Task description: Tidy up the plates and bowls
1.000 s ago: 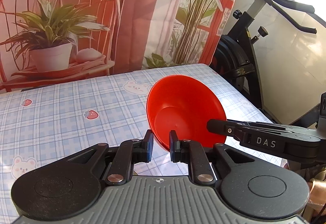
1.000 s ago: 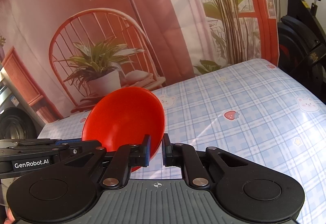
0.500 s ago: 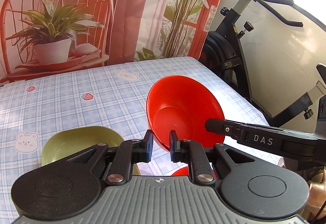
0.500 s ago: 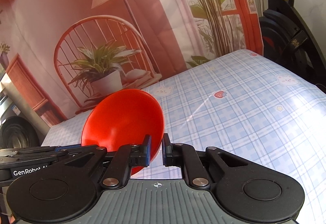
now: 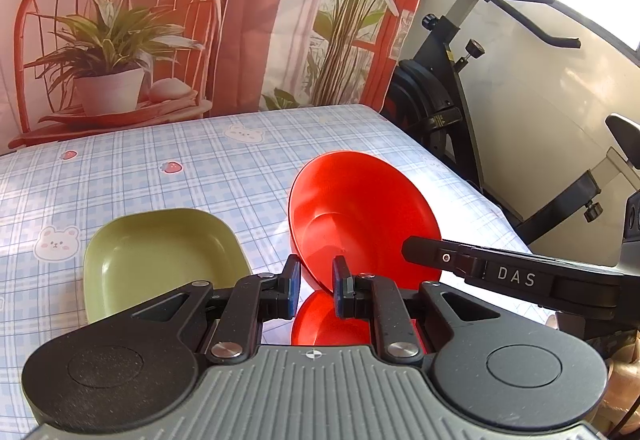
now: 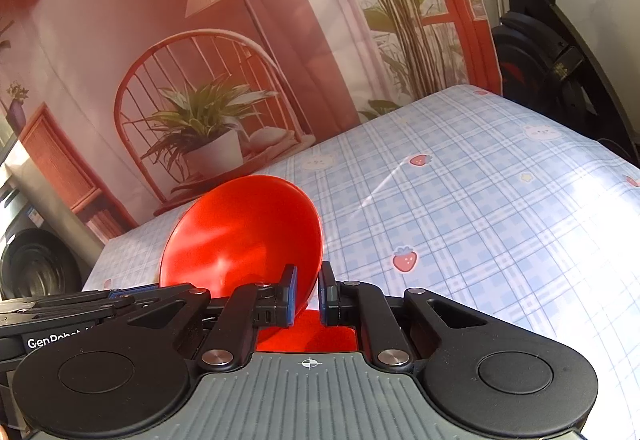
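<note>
Now both grippers share one load, the carry step by the look of it. Farthest left, the green dish (image 5: 160, 260) sits flat on the checked bench (image 5: 160, 168), and nothing grips it. Next comes the left gripper (image 5: 316, 290), its jaws drawn close on the near rim of the red bowl (image 5: 360, 216), which is tipped up on edge with its hollow facing the left wrist camera, clear of the cloth. To the right, the right gripper (image 6: 307, 294) has its jaws pressed on the opposite rim of that bowl, seen from behind in its own view as a smooth red back. Directly below the held bowl a second red piece (image 5: 328, 324) peeks out between the jaws; bowl or plate, I can't tell. My read: the next move is to level the bowl and lower it onto that red piece, then release both sides evenly so it doesn't skid.
</note>
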A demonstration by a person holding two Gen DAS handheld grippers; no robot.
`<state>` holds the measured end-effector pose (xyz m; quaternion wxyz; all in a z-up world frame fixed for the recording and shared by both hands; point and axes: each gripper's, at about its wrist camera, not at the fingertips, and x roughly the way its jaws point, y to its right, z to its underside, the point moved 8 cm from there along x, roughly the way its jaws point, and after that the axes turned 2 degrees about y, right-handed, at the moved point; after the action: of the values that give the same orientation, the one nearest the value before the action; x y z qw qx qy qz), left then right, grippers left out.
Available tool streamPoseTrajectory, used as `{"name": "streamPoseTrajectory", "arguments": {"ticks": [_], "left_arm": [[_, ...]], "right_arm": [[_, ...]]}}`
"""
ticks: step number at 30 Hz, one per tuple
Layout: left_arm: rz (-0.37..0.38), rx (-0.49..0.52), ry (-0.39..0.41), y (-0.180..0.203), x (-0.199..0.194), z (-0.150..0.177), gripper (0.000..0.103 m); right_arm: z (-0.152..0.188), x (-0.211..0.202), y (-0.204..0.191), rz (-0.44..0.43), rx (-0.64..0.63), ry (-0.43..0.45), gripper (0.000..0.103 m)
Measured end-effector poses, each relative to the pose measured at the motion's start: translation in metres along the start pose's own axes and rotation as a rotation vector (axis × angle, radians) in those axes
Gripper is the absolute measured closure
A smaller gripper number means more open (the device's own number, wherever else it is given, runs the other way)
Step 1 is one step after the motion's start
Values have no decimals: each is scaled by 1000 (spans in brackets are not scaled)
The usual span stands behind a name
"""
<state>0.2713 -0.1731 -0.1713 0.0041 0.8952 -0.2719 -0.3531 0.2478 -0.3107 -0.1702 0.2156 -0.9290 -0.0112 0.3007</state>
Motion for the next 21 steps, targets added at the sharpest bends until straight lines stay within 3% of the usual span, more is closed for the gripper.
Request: {"name": "streamPoseTrajectory", "arguments": {"ticks": [9, 13, 21], "left_arm": [[23, -21, -31, 1, -7, 18, 85], [67, -81, -47, -2, -9, 27, 85], [85, -77, -85, 1, -2, 38, 84]], "right_arm": [[13, -10, -3, 18, -25, -28, 92], [20, -14, -1, 22, -31, -40, 92], [37, -13, 9, 35, -7, -80, 92]]}}
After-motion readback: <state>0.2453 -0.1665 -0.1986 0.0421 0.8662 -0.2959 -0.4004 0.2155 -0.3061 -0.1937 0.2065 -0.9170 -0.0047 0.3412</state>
